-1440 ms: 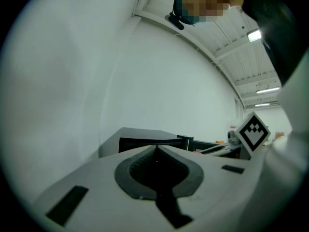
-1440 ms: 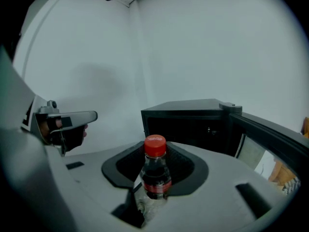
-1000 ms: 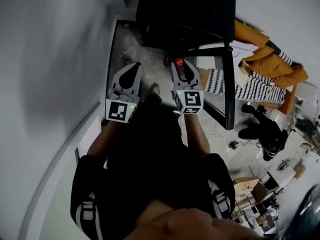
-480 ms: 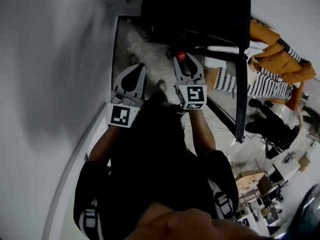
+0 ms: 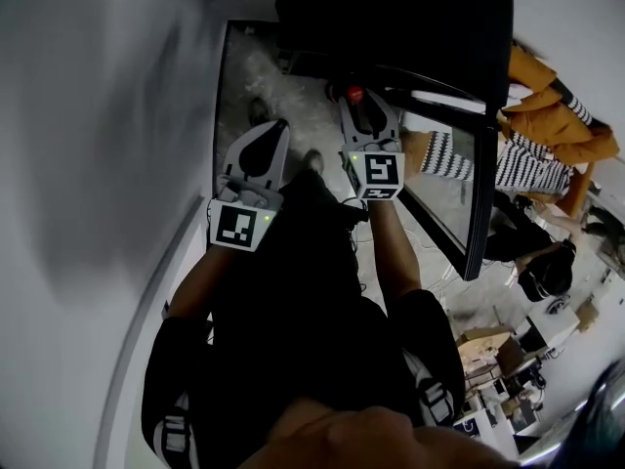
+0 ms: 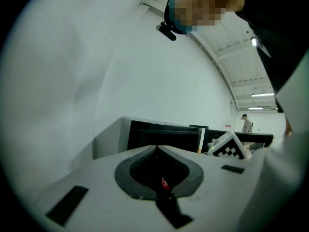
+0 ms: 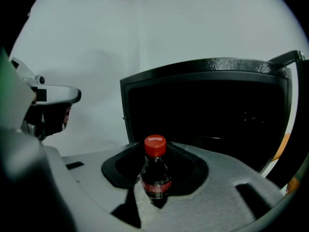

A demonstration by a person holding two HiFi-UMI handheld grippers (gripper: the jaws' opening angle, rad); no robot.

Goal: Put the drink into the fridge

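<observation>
The drink is a small dark cola bottle [image 7: 155, 175] with a red cap [image 5: 354, 94]. It stands upright between the jaws of my right gripper [image 7: 157, 151], which is shut on it. In the head view that right gripper [image 5: 357, 104] reaches up to the dark opening of the black fridge [image 5: 391, 18], whose glass door [image 5: 479, 193] stands open to the right. The fridge's dark inside [image 7: 207, 115] fills the right gripper view just beyond the bottle. My left gripper [image 5: 276, 128] hangs beside it on the left, shut with nothing held [image 6: 157, 148].
A white wall [image 5: 98, 115] runs along the left. Speckled floor [image 5: 259, 76] shows between wall and fridge. A person in striped and orange clothes [image 5: 547, 135] sits right of the door, with clutter on the floor [image 5: 508, 360] below. A distant person [image 6: 247, 123] stands far off.
The right gripper with the bottle has moved a little further up toward the fridge opening. The left gripper has followed slightly. Both jaws stand as before.
</observation>
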